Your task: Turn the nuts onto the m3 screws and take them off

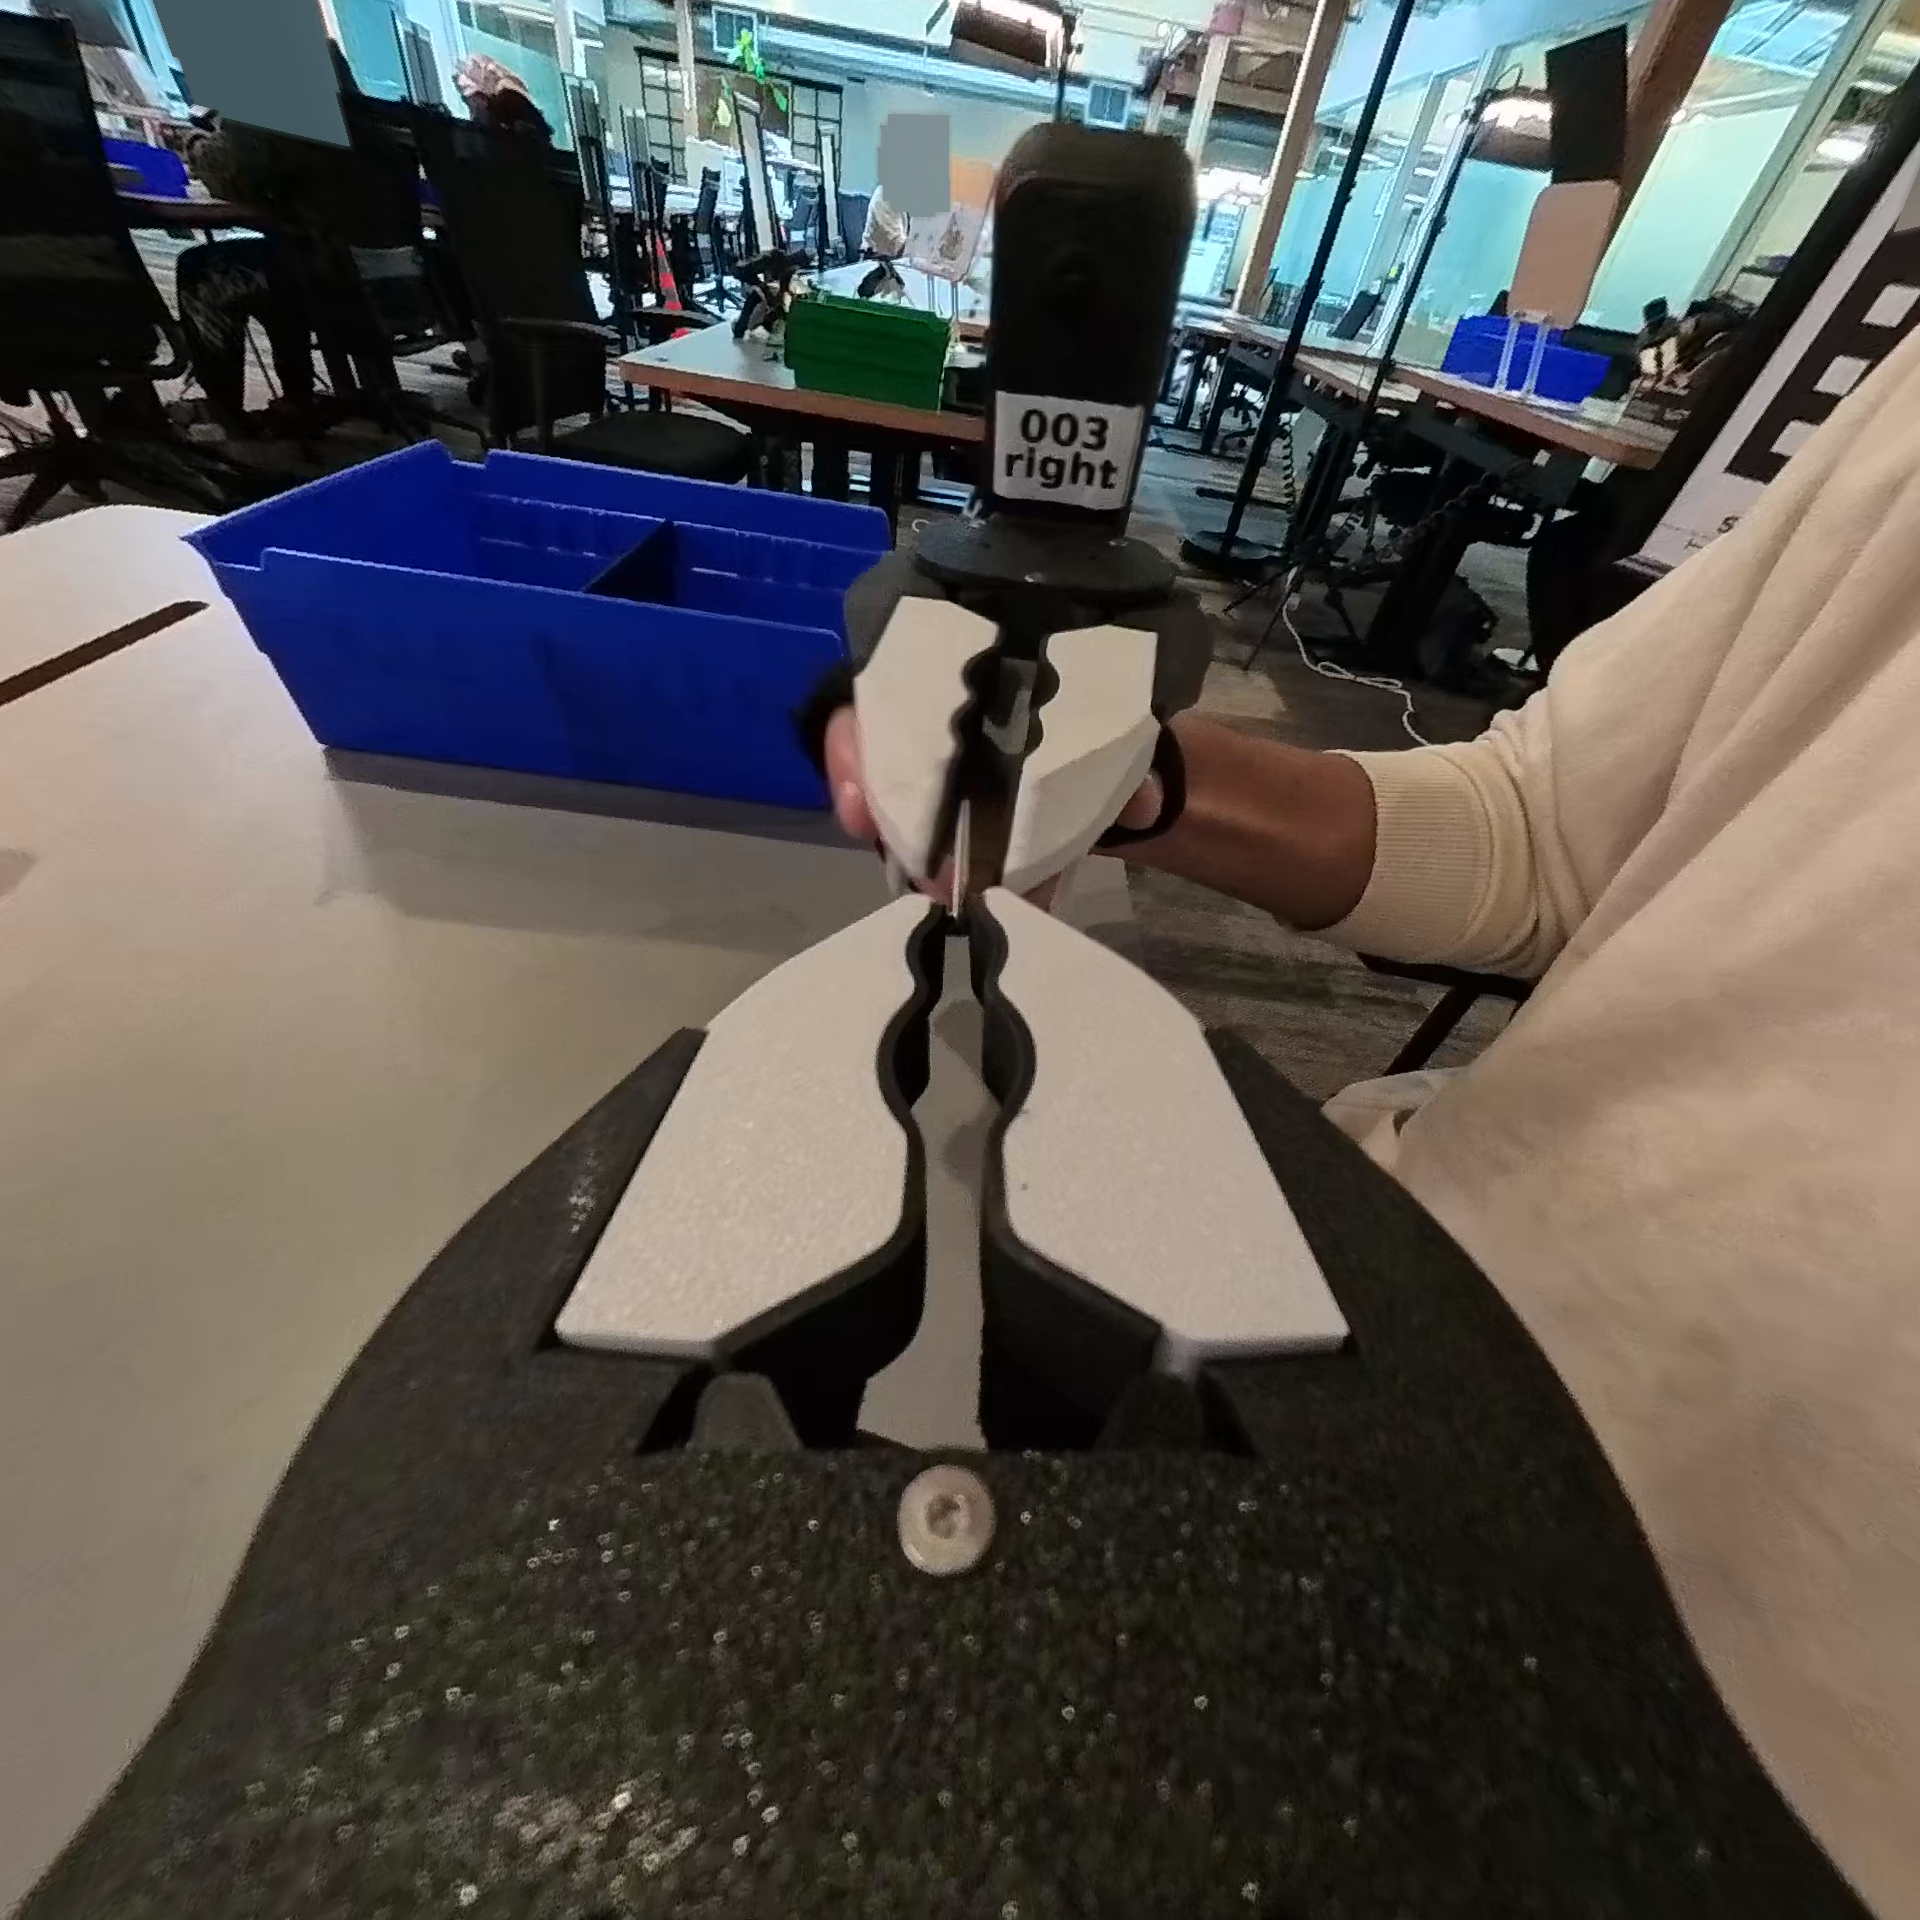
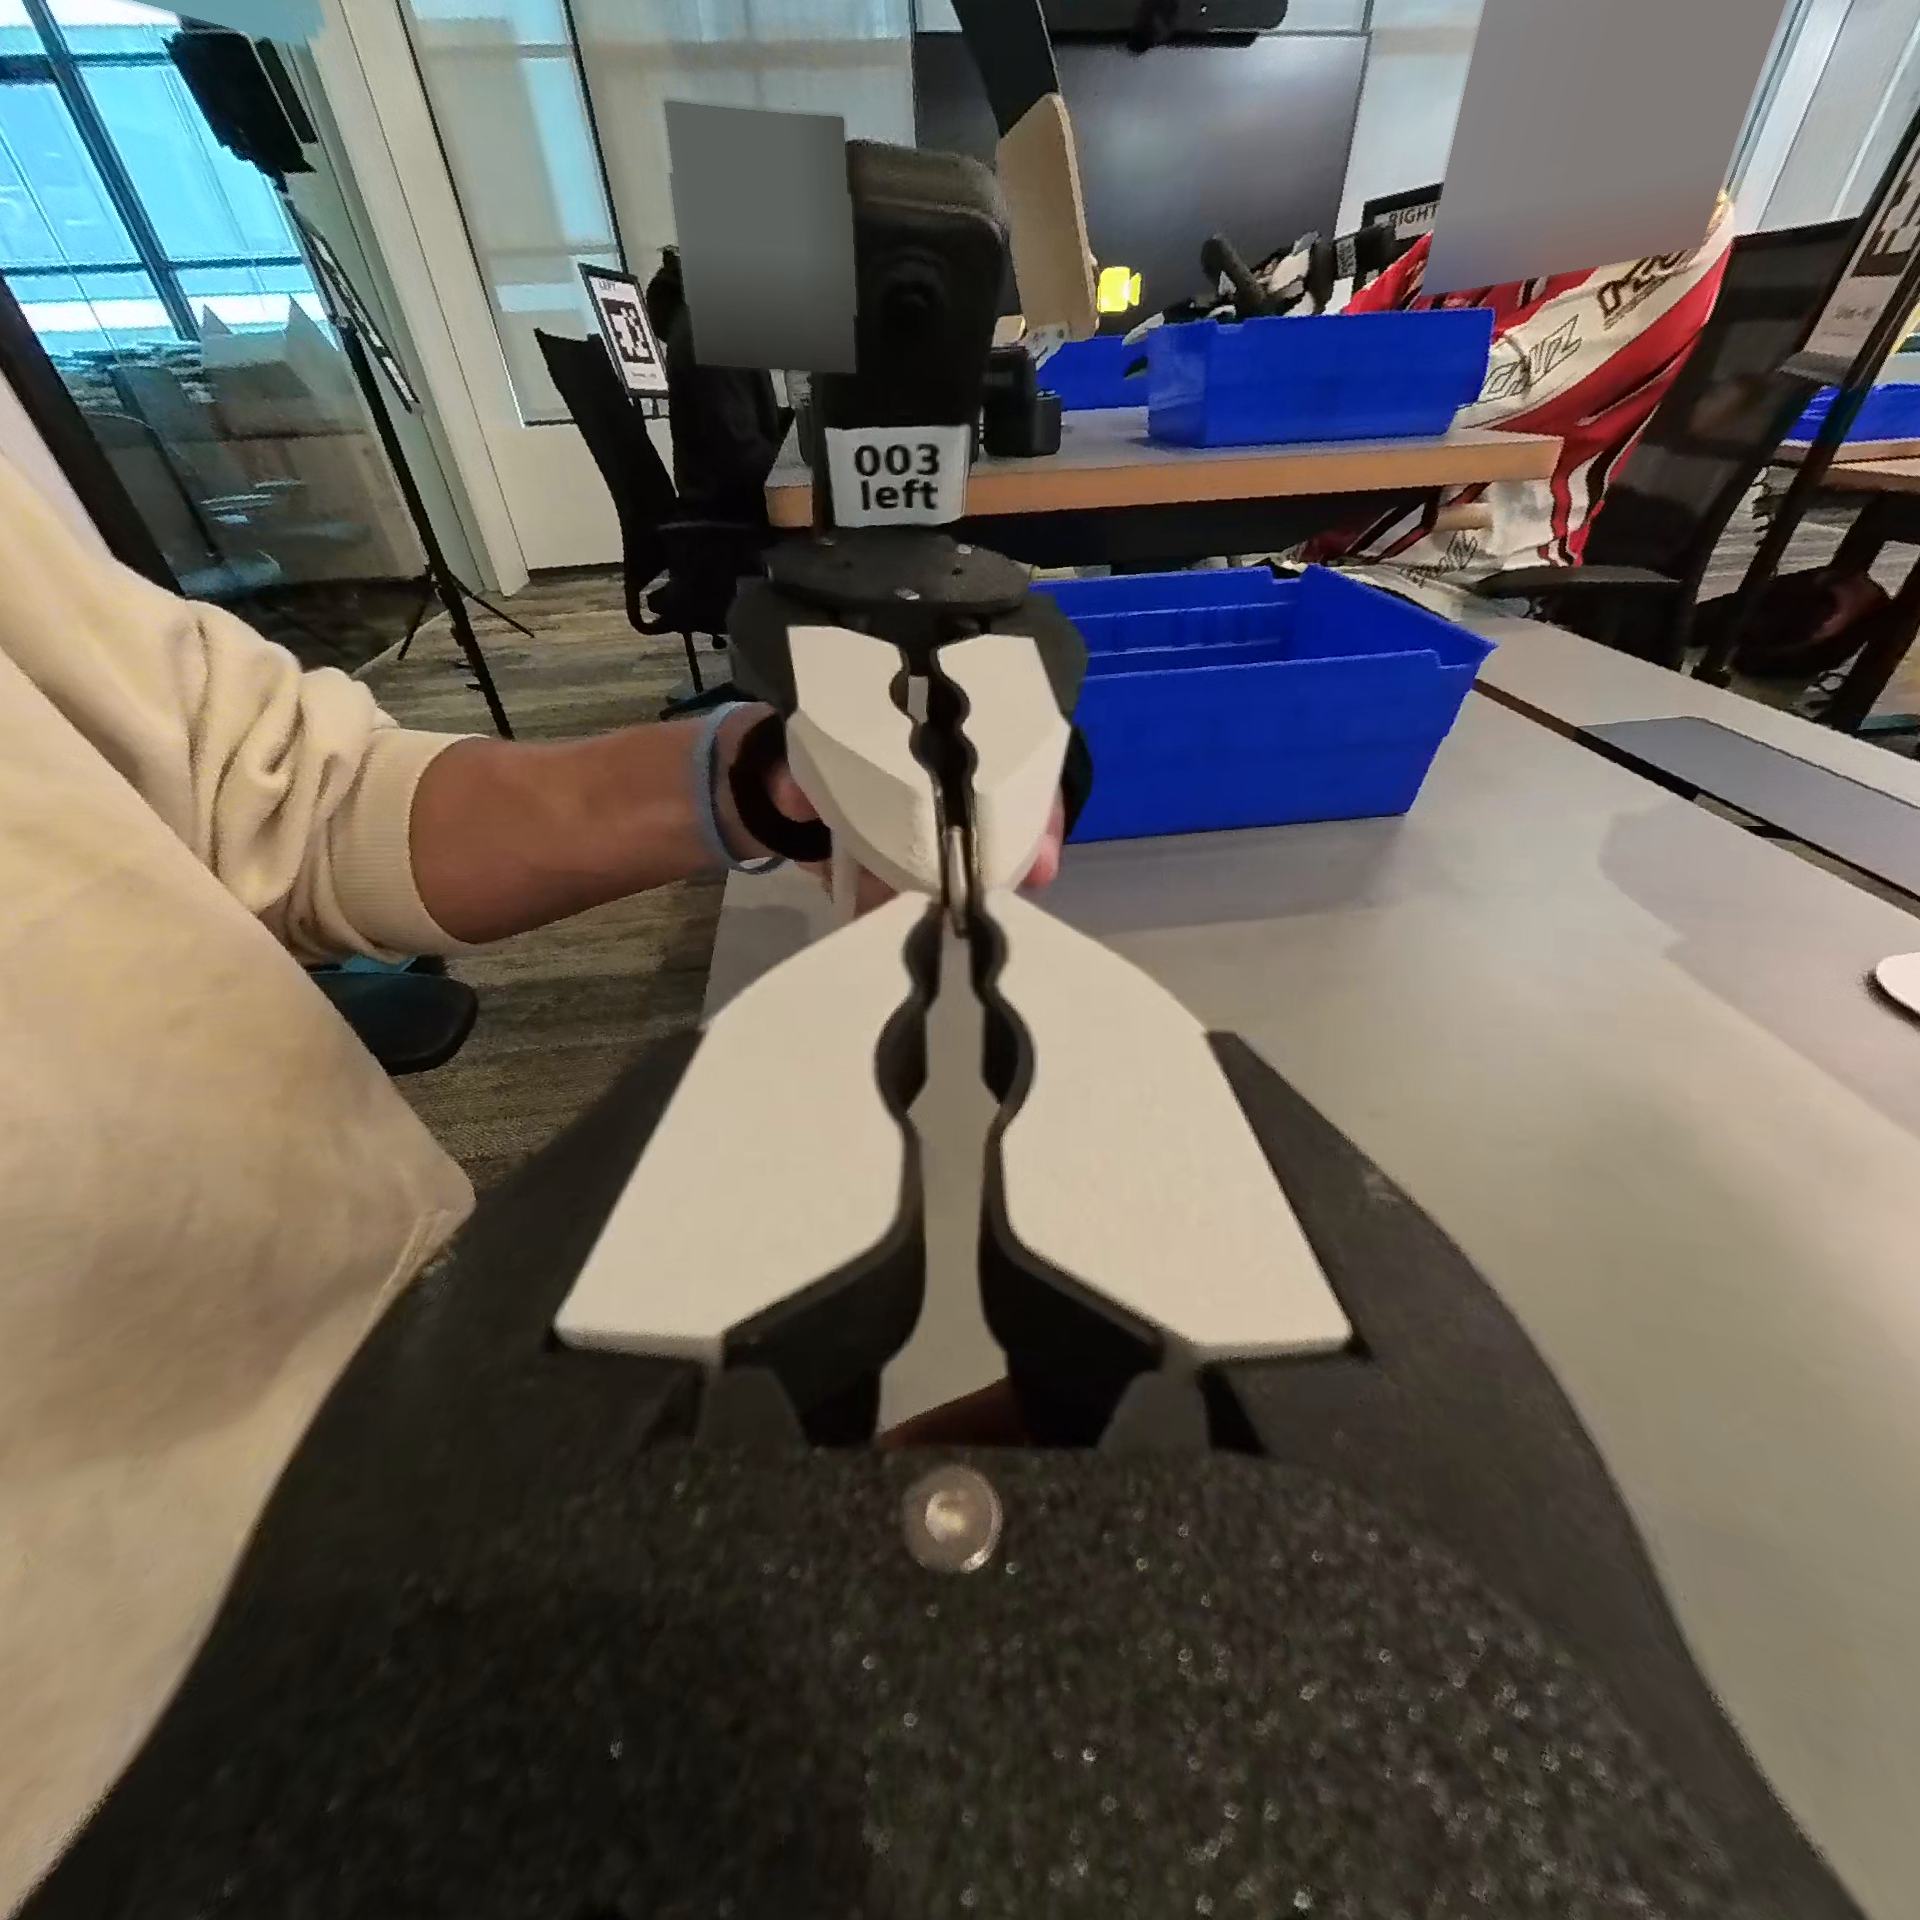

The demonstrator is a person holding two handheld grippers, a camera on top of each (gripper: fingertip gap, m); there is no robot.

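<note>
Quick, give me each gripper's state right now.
Left gripper: shut, tips pinching a small metal part, likely the nut.
Right gripper: shut on the thin metal screw between the two grippers.

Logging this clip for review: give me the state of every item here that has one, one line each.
left gripper: shut, tip to tip with the other gripper.
right gripper: shut, held above the table edge.
screw: thin metal piece held between the grippers' tips; which one grips it is unclear.
nut: too small to tell.
blue bin: upright on the table, open top, dividers inside; contents not visible.
</note>
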